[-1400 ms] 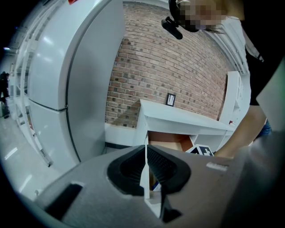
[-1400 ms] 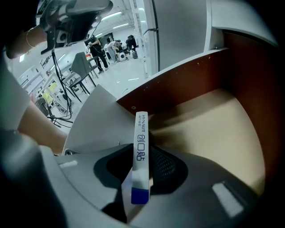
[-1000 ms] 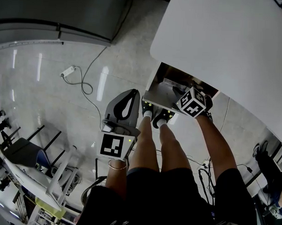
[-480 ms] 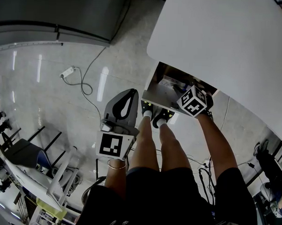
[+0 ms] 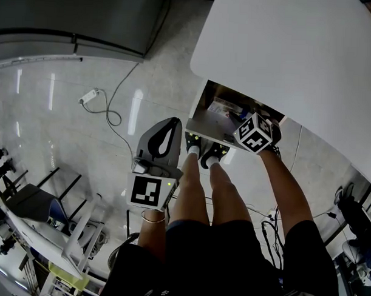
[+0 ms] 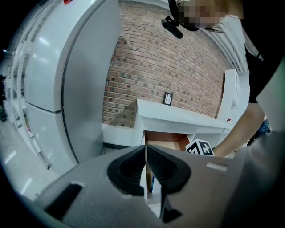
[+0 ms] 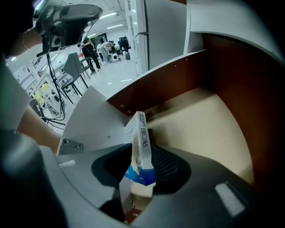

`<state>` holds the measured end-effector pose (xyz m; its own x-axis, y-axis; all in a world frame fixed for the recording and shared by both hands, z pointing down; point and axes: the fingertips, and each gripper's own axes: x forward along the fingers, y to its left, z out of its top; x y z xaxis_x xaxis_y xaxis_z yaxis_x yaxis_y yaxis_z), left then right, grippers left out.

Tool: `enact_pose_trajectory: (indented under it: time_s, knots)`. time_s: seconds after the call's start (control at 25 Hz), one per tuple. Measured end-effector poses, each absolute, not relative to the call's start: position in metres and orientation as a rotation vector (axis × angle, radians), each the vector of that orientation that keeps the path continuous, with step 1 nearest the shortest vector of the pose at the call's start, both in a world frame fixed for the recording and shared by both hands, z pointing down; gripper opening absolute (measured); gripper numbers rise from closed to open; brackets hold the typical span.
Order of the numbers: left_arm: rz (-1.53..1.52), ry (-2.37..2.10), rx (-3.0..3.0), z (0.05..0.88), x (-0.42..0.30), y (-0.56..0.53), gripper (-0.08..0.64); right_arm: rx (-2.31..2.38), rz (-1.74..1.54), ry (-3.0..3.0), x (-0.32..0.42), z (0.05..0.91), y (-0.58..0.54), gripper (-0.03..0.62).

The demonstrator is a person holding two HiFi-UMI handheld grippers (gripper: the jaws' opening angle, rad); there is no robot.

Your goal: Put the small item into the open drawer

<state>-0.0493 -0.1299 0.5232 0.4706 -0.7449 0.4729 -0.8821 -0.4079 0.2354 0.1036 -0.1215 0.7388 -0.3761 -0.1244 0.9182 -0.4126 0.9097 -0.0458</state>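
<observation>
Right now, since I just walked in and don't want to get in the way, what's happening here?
A person has the right gripper inside the open drawer, with a small box between its fingers, which are opening. The left gripper is shut and empty, outside the drawer.

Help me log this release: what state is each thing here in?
Brown-lined white drawer: open.
Right gripper: jaws opening.
Small white-and-blue cardboard box: on edge between those jaws, inside the drawer.
Left gripper: shut, empty.
</observation>
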Motion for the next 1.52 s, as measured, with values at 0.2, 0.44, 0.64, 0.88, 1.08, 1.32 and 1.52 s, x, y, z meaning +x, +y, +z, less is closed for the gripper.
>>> enact_pose_trajectory:
  time_s: [0.2,0.44,0.64,0.88,1.08,1.32,1.52]
  knots:
    - [0.403,-1.359,2.280,0.519,-0.048,-0.129,0.011,0.412,0.315,-1.953,0.106,0.734,-0.123,0.149]
    - [0.393,-1.356,2.281,0.517,-0.047,-0.123,0.011,0.466,0.314,-1.974,0.105,0.726,-0.124,0.128]
    - [0.389,-1.353,2.291,0.516,-0.045,-0.121,0.005,0.553,0.319,-2.033,0.105,0.714,-0.128,0.040]
    - [0.384,-1.349,2.310,0.509,-0.039,-0.120,-0.003,0.644,0.347,-2.114,0.102,0.693,-0.132,0.012]
    - [0.375,-1.339,2.328,0.503,-0.035,-0.119,-0.003,0.750,0.434,-2.193,0.100,0.671,-0.131,0.012]
    - [0.379,-1.326,2.345,0.497,-0.027,-0.118,-0.003,0.916,0.516,-2.258,0.111,0.641,-0.130,0.012]
    - [0.375,-1.312,2.365,0.491,-0.020,-0.118,-0.003,1.034,0.540,-2.291,0.124,0.616,-0.128,0.012]
